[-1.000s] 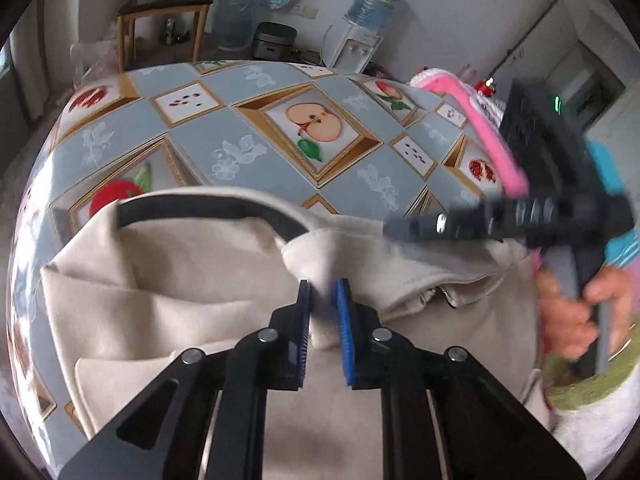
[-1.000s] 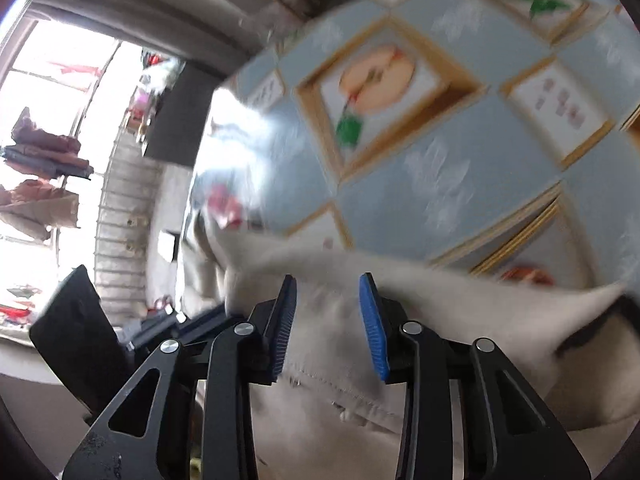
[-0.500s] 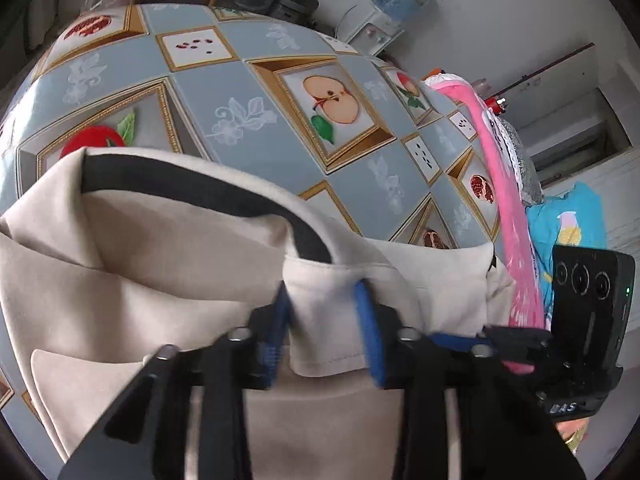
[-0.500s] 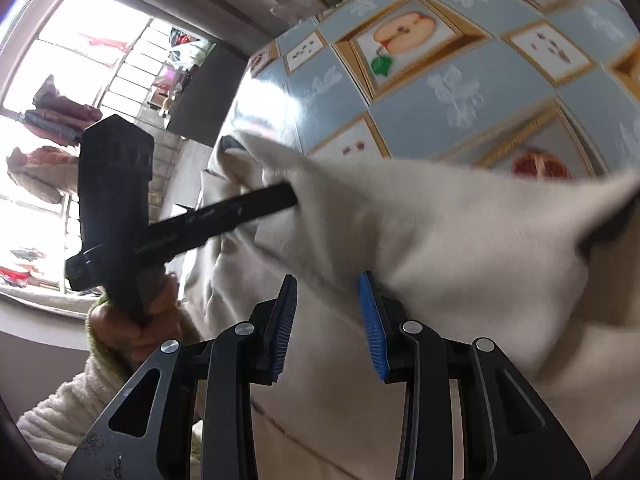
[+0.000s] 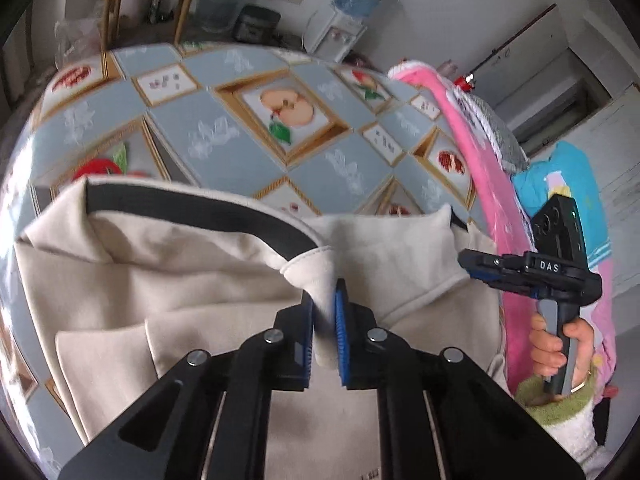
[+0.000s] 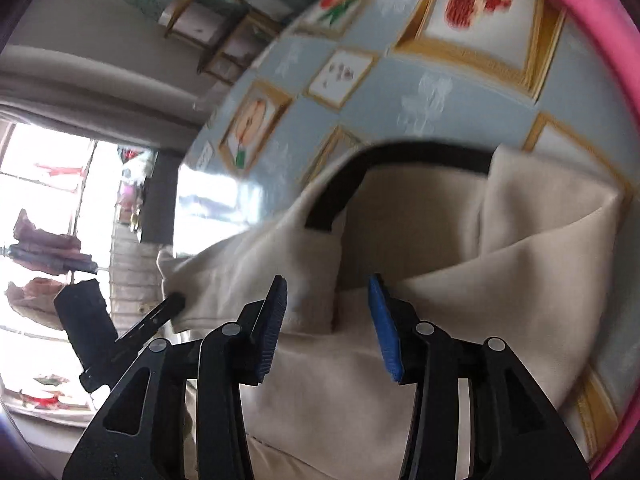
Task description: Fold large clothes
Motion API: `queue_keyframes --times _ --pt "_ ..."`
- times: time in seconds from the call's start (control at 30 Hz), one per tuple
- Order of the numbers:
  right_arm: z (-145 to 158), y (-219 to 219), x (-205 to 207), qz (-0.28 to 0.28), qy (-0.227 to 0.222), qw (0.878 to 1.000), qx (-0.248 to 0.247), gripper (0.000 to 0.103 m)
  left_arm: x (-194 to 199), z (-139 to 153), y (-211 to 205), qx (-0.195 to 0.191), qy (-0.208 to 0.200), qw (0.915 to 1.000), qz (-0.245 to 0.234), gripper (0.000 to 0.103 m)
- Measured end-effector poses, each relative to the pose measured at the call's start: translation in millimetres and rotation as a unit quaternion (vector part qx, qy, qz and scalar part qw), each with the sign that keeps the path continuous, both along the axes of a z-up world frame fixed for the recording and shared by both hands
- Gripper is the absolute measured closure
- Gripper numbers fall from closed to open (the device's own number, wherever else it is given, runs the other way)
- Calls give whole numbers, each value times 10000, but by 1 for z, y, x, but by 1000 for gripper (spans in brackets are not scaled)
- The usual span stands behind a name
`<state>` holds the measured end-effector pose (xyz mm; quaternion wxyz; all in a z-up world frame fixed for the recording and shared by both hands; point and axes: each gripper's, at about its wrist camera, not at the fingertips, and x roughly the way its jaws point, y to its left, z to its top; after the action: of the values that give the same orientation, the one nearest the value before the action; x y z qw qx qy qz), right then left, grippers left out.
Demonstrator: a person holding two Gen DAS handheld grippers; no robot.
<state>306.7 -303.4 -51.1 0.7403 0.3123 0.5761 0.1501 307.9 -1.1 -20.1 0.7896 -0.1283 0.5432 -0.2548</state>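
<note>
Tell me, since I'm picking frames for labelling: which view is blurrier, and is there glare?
Right wrist view: blurrier, tablecloth prints smeared, window blown out, glare on the table edge. Left wrist view: sharper, beige garment crisp, mild blur at the far tablecloth.

Your cream garment is a thick, soft piece with a black band lining its upper edge. It lies bunched and partly folded on the patterned table, spread out ahead of and beneath your left gripper, whose jaws are closing on a raised flap of its fabric. A seamed edge runs off to the right of that pinch. Ahead of your right gripper, whose jaws are opening, the same cloth rises in folds, the black band arching above and a flap between the pads.
</note>
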Motion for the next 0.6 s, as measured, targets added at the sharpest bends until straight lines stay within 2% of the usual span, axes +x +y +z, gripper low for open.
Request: queue_keyframes --times 0.07,0.1,0.17,0.2,0.33,0.4,0.47,0.6 --pt "-5 3 1 74 23 9999 98 61 -1 -5 0 -5 102 9999 -3 93" --pt "-5 4 2 97 -1 9999 129 72 -1 -8 1 -73 184 9998 -2 93" --pt "-3 9 0 176 -47 9996 230 88 -2 -9 2 -165 251 9995 14 93" --pt "1 12 -1 200 -90 9995 235 92 -3 -9 4 -231 266 9994 20 93" --pt "26 23 -21 525 -546 9970 137 94 -7 -9 9 -357 283 9990 -3 93" --pt "20 22 -27 604 -470 9971 5 94 -5 -13 9 -376 401 9985 0 88" --pt "-1 18 -28 584 -133 9982 -15 94 -1 -18 5 -367 510 9980 4 87" --pt "-4 11 -24 418 -95 9985 350 90 2 -21 -2 -38 431 9991 30 86"
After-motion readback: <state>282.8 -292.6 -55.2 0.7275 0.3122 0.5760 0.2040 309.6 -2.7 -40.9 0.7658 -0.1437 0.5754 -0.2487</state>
